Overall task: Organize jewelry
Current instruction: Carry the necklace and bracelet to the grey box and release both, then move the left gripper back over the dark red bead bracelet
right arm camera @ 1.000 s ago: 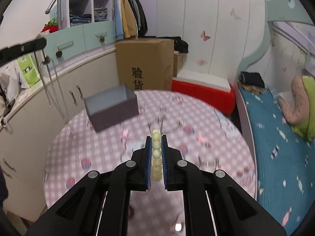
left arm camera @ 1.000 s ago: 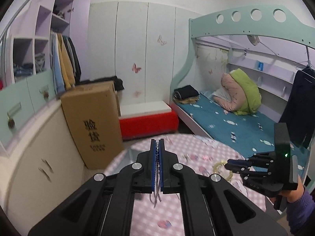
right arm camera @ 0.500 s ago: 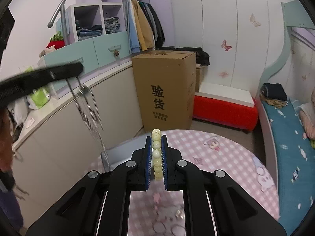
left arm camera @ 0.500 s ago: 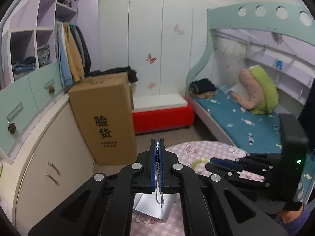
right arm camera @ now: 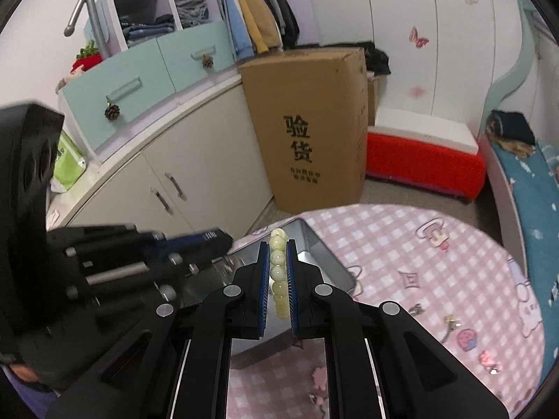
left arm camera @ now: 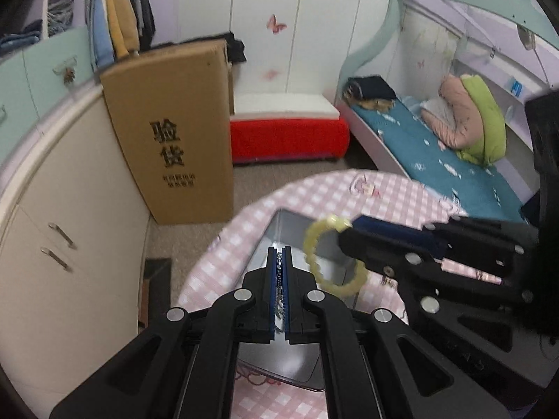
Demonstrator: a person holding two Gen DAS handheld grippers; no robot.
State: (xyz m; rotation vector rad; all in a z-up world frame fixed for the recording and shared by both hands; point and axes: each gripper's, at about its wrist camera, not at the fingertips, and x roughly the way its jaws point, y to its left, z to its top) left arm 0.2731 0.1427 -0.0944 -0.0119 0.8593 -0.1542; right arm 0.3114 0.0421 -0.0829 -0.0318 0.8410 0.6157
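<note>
My left gripper (left arm camera: 279,250) is shut on a thin silver chain (left arm camera: 279,279), which shows between the blue pads and dangles below them. It hangs over an open silver tin (left arm camera: 290,223) on the pink checked table (left arm camera: 384,195). My right gripper (right arm camera: 278,244) is shut on a pale yellow bead bracelet (right arm camera: 278,272), also above the tin (right arm camera: 325,255). In the left wrist view the bracelet (left arm camera: 328,255) hangs as a loop from the right gripper (left arm camera: 349,232), just right of my left fingers. The left gripper (right arm camera: 213,239) reaches in from the left in the right wrist view.
Small jewelry pieces (right arm camera: 449,324) lie on the cloth to the right of the tin. Beyond the table's far edge stand a tall cardboard box (right arm camera: 307,132), a red bench (right arm camera: 422,160), cream cabinets (right arm camera: 181,160) and a bed (left arm camera: 436,153).
Both grippers have swung across and down, from over the open cloth to right above the tin, and now sit close side by side. Chain and bracelet stay gripped.
</note>
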